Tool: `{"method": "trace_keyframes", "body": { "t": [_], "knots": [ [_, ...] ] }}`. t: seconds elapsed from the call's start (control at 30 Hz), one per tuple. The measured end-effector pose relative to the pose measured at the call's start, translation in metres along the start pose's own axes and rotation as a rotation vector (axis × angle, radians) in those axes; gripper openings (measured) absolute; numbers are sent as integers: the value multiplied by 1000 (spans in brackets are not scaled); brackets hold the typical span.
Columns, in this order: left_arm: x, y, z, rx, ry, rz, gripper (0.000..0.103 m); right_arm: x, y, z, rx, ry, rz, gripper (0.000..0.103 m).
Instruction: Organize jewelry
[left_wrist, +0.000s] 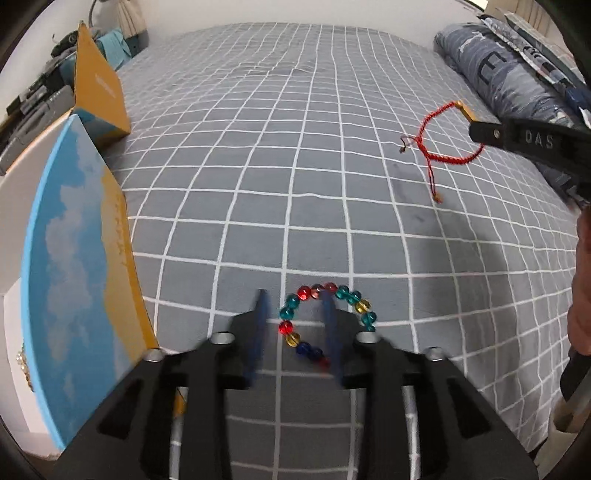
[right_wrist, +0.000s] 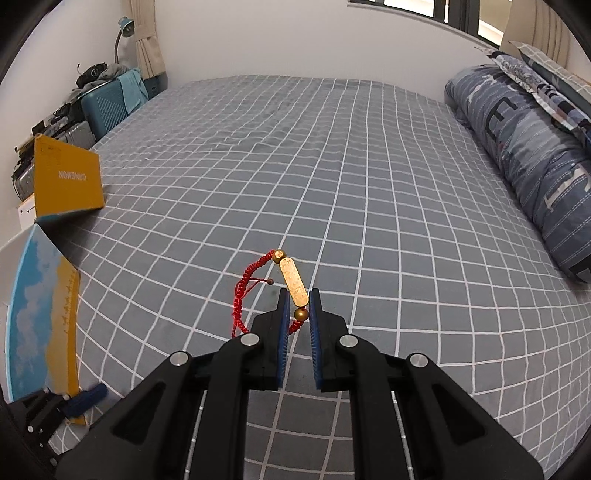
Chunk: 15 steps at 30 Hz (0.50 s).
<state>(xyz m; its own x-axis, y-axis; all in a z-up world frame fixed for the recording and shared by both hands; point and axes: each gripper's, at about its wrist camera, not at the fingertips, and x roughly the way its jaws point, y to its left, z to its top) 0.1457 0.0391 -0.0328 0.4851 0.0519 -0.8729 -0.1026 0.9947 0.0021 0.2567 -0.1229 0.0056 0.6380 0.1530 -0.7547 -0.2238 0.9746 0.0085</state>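
The beaded bracelet (left_wrist: 325, 321) is a loop of round glassy beads in teal, red, amber and dark blue, strung close together. It lies flat on the bed (left_wrist: 295, 166), whose cover is grey with a white grid. The left gripper (left_wrist: 295, 310) points steeply down over it with its blue-padded fingers (left_wrist: 263, 321) parted and not pressing on the beads: the left side of the loop shows in the gap between them, the top of the loop passes behind the right finger's tip, and the right side of the loop lies just outside that finger. The fingers look blurred.

The red cord bracelet (right_wrist: 258, 291) is woven of red thread, with a flat oblong gold plate (right_wrist: 293, 282) flanked by two small gold beads, and loose cord ends tipped with tiny beads. The right gripper (right_wrist: 297, 306) has its fingers nearly together, clamped on the near end of the gold plate, by the lower gold bead. The plate sticks out forward past the fingertips, and the red loop hangs to the left. In the left wrist view this bracelet (left_wrist: 443, 144) dangles clear of the bed cover, well apart from the beaded one.

A box lid (left_wrist: 74, 258) printed with blue sky, clouds and a yellow band stands at the bed's left edge, just beside the left gripper. A yellow box (right_wrist: 66, 181) sits farther back on the same side. A rolled blue patterned quilt (right_wrist: 524, 155) lies along the right.
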Motion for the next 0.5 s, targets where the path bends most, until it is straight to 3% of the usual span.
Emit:
{"method": "trace_keyframes", "body": {
  "t": [0.23, 0.5],
  "knots": [
    [35, 1, 0, -15, 70, 5, 40, 15, -4, -5, 2, 23, 6, 10],
    [43, -1, -2, 9, 64, 9, 38, 18, -8, -5, 10, 26, 13, 10]
  ]
}}
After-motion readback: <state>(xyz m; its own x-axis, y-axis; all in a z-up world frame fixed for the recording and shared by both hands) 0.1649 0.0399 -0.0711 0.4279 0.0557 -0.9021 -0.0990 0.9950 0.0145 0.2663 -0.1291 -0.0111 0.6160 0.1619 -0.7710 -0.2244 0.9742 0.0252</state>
